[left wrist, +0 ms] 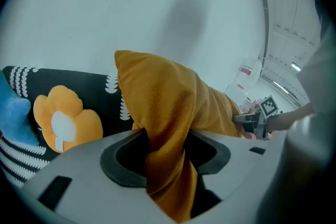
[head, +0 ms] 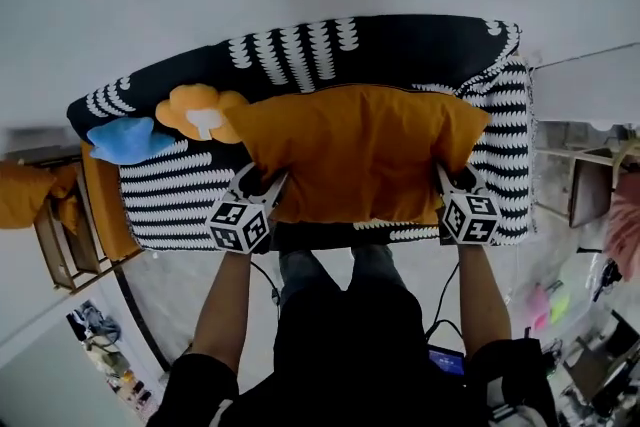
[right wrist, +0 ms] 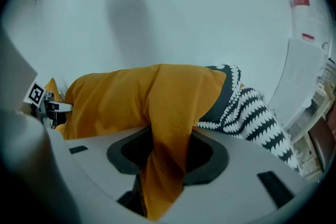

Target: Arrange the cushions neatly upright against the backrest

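Left gripper (left wrist: 165,157): jaws closed to a narrow gap, pinching a fold of orange fabric at the near left corner of the large orange cushion (head: 355,155).
Right gripper (right wrist: 167,157): jaws likewise closed on a bunched fold of the same cushion, at its near right corner.
Large orange cushion: stretched between the two grippers over the middle and right of the sofa (head: 500,145). Its near edge is at the seat's front and its far edge is against the backrest (head: 400,45). In the gripper views its body rises above the jaws. I cannot tell how steeply it leans.
Flower cushion (head: 200,112): orange with a white centre, just left of the large cushion's far left corner, resting against the backrest.
Blue cushion (head: 128,140): at the sofa's left end, beside the flower cushion and touching or nearly touching it.
Sofa: covered in a black and white patterned throw and set against a pale wall.
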{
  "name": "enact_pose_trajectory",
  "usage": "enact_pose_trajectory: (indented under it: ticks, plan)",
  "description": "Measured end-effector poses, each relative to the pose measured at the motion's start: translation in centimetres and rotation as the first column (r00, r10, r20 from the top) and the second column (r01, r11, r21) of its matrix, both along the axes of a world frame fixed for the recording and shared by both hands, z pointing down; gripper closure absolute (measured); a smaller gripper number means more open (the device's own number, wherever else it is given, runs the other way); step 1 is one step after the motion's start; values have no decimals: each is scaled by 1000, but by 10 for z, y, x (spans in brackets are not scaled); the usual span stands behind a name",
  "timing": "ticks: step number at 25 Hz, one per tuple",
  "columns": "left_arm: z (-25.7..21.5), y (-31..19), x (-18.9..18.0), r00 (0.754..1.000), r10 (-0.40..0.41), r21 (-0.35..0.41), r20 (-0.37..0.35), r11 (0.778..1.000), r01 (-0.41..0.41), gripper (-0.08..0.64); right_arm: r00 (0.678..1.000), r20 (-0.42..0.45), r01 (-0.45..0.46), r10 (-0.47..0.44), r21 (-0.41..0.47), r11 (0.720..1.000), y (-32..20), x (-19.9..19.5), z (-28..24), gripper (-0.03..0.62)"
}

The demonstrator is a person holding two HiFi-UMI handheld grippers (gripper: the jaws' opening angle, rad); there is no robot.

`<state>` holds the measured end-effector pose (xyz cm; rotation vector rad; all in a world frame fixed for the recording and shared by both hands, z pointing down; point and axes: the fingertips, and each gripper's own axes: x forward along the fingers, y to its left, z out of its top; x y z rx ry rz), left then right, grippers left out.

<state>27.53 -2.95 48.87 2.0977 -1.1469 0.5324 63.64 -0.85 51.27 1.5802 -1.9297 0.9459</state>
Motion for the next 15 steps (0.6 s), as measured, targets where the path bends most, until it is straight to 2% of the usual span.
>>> enact_pose_trajectory:
  ticks: [4, 8, 15]
  plan:
    - [-1, -27, 29, 998, -67, 49, -7, 996, 68, 331, 998, -18, 65, -64, 62, 996, -50, 31, -8, 407]
    - [-1, -50, 42, 996, -91, 77, -3, 993, 91, 327, 995, -39, 98, -94, 111, 989, -88, 44, -10, 405]
    - [16, -96, 43, 996, -88, 107, 5, 990, 87, 324, 995, -74, 79, -69, 150, 986, -135, 47, 2, 397]
